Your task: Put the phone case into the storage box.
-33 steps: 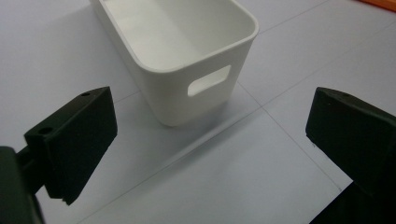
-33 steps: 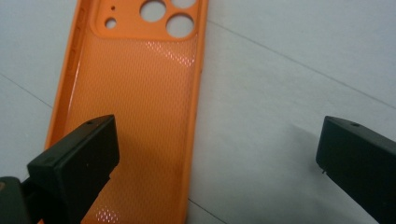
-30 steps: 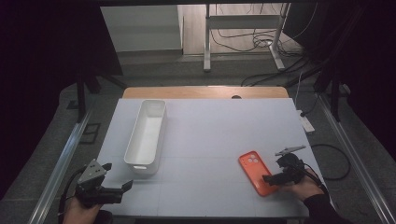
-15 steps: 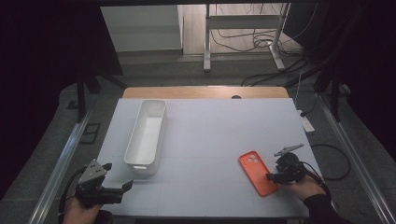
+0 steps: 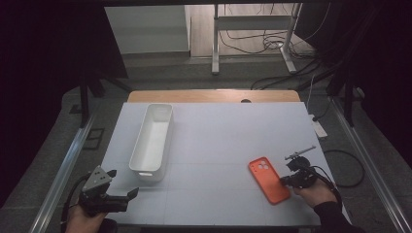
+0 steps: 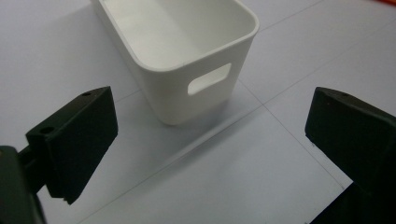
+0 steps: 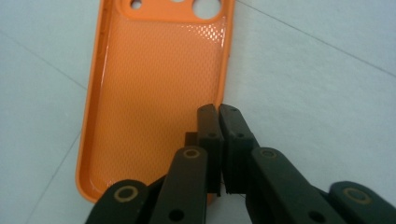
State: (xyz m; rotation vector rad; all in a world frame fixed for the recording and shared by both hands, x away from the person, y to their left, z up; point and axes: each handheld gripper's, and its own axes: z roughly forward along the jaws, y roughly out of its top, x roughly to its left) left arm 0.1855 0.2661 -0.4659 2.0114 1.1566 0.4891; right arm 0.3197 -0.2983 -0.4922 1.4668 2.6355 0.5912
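One orange phone case [image 5: 268, 179], one white bin [image 5: 152, 141], two tools: left [image 5: 127, 196], right [image 5: 283, 180]

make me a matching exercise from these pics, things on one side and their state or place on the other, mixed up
Things:
1. left tongs
2. right tongs
3. white bin
4. orange phone case

States or places:
a. empty, standing on the left half of the table
b. shut on the case's side wall
c. lying flat, hollow side up, camera holes at the far end
d. jaws wide apart, nothing between them

Pairs: 1-d, 2-b, 3-a, 4-c
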